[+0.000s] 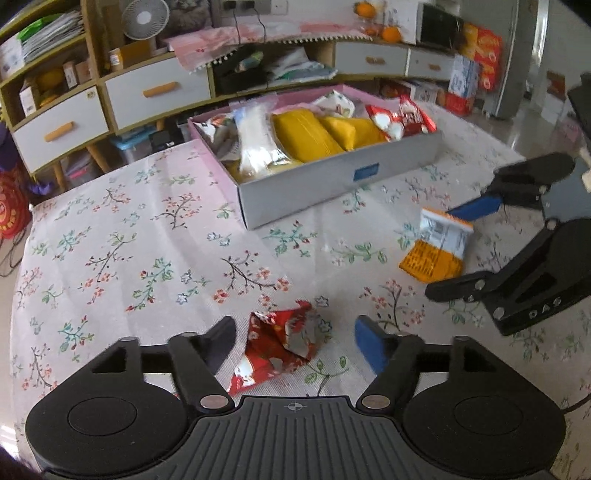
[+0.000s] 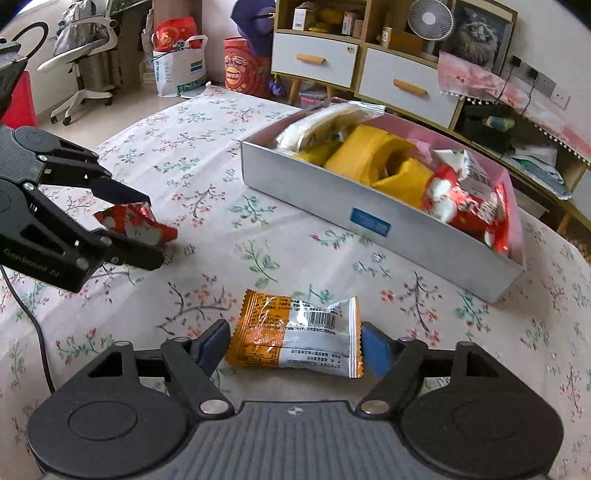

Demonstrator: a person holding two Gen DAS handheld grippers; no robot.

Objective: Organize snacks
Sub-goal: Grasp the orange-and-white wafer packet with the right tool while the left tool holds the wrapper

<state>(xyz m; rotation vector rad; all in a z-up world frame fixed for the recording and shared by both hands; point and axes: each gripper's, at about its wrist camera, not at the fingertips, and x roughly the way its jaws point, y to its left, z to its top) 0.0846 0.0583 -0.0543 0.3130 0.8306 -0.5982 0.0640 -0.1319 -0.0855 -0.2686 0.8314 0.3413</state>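
Observation:
A crumpled red snack packet (image 1: 280, 343) lies on the flowered tablecloth between the fingers of my left gripper (image 1: 295, 345), which is open with a gap on each side. An orange and silver snack packet (image 2: 295, 339) lies flat between the fingers of my right gripper (image 2: 295, 349); its crimped ends reach almost to the pads, and the jaws stand open. Behind both stands a grey box with a pink inside (image 1: 332, 184), filled with yellow, red and clear packets. The right wrist view shows the left gripper (image 2: 133, 229) around the red packet (image 2: 136, 225), and the box (image 2: 332, 206).
A sideboard with white drawers (image 1: 159, 92) and a small fan (image 1: 146, 18) stands behind the table. The table's left edge (image 1: 26, 236) drops to the floor. An office chair (image 2: 85, 55) and red bags (image 2: 243, 70) stand beyond the far edge.

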